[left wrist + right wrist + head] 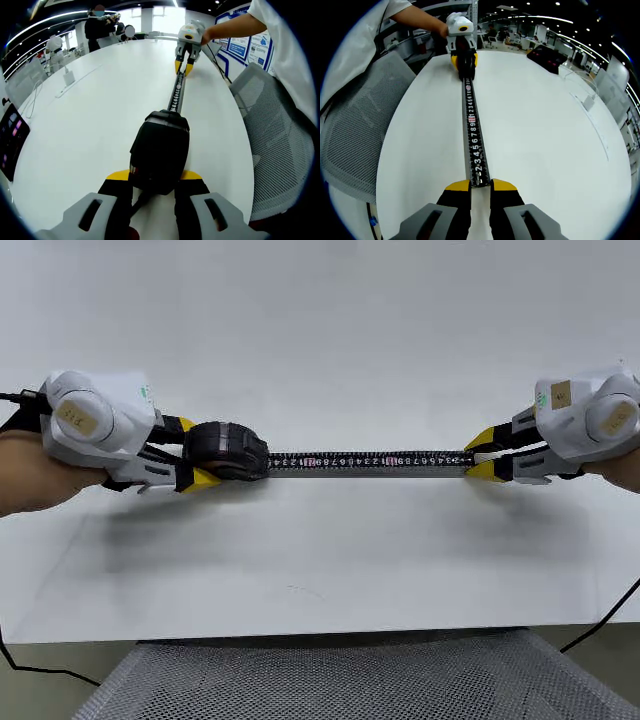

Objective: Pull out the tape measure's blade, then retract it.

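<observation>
1. Both ends are gripped near the front edge of the table point(320, 580): the left gripper point(195, 452) clamps the tape measure point(230, 448).
2. Opposite, the right gripper point(484, 454) pinches the tip of the blade point(370, 461), which lies stretched along the surface between them.

The hook end of the blade point(370, 461) is hidden between the right tool's point(484, 455) yellow tips at 3 o'clock in the head view. Its numerals near the case point(228, 450) are too small to read. The mesh chair point(350, 680) is cut off at 6 o'clock.
</observation>
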Tool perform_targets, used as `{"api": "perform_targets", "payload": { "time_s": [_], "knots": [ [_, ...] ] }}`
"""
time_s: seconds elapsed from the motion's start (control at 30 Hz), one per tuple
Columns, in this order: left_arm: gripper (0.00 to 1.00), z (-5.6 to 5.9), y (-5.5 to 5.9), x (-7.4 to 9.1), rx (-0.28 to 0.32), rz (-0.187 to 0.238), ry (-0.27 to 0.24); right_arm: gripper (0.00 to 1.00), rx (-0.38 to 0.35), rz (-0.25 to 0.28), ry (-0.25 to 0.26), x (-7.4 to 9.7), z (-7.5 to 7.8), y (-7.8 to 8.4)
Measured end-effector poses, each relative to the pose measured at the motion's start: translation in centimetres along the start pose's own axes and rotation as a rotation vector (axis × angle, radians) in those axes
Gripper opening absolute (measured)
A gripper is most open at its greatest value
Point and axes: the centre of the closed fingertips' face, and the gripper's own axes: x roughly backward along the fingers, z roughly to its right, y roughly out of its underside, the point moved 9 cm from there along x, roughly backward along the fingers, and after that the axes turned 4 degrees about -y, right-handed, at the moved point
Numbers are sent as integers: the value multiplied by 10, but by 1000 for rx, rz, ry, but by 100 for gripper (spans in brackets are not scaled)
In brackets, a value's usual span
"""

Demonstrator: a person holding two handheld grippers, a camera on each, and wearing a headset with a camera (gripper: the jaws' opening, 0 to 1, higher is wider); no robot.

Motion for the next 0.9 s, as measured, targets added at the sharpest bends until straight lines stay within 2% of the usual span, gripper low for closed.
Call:
{"api": "perform_targets", "payload": {
  "time_s": [0.07,0.3,0.9],
  "knots": [
    [27,0,0,0,-1,0,-1,9,5,-25,4,-1,0,0],
    [27,0,0,0,-1,1,-1,9,-4,-12,2,1,-2,0],
    [27,1,-2,0,2,-14,-10,11,7,-55,-9,-2,-1,-4]
  ]
}}
